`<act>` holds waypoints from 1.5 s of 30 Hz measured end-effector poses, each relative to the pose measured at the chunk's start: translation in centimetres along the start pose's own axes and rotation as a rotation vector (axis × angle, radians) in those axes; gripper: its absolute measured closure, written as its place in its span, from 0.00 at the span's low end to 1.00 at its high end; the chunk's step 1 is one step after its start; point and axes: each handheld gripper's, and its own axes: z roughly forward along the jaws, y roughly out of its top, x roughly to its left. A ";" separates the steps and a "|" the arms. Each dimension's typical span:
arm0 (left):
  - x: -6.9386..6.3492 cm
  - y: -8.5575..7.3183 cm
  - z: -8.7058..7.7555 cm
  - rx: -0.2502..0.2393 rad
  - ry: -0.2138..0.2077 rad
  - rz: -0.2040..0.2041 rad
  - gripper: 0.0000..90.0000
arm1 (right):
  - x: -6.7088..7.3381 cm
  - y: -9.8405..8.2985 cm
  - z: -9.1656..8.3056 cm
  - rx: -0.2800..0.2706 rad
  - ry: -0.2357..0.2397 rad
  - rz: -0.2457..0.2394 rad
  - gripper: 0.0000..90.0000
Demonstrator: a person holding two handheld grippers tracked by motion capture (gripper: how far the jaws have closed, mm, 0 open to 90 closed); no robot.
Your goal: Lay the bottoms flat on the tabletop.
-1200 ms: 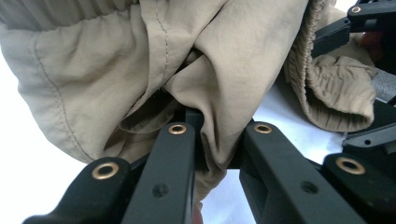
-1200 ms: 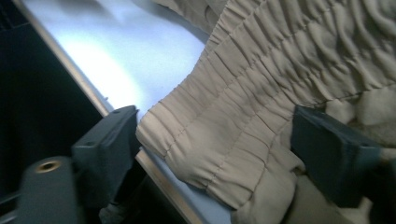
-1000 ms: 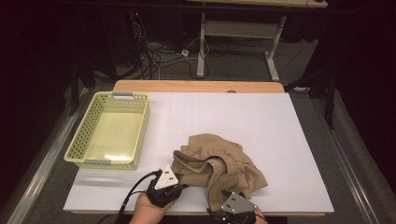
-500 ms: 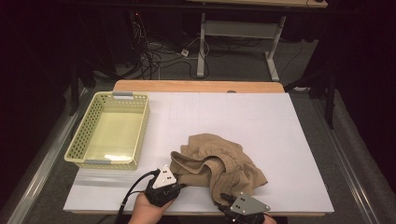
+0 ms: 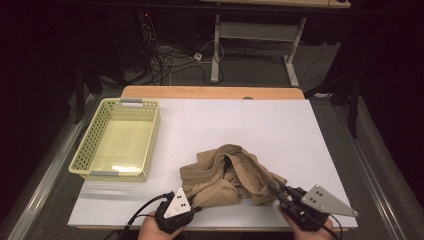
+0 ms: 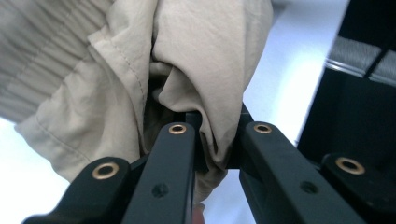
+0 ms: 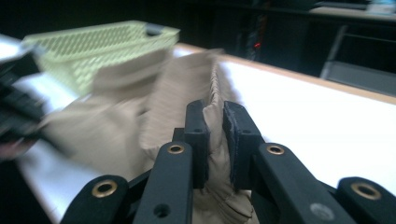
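Tan garment (image 5: 227, 175), no label readable, apparently clamped by left hand-held gripper (image 6: 217, 140) and right hand-held gripper (image 7: 215, 140).

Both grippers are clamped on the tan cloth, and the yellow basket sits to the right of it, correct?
Not quite: the basket sits left of the cloth, as the high view shows. The left gripper and right gripper are clamped on it.

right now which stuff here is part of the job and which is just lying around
In the job:
- tan garment
- left gripper, shut on its near edge
- right gripper, jaws just closed on its right edge

Lying about:
- yellow basket, empty
- white table
- floor cables
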 end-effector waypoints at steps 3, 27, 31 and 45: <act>-0.5 -0.2 -0.8 -0.008 0.000 0.006 0.93 | -2.1 0.5 -0.6 -0.034 -0.048 0.034 0.91; 4.6 -1.2 -2.9 -0.060 0.096 -0.128 0.41 | -12.7 4.4 9.0 0.098 -0.169 0.127 0.72; 4.8 -1.0 -4.2 -0.132 0.096 -0.178 0.39 | -11.7 4.0 7.4 0.103 -0.167 0.117 0.69; 5.2 -1.1 -2.9 -0.131 0.026 -0.281 0.38 | -7.5 -2.4 1.6 0.173 -0.157 0.150 0.44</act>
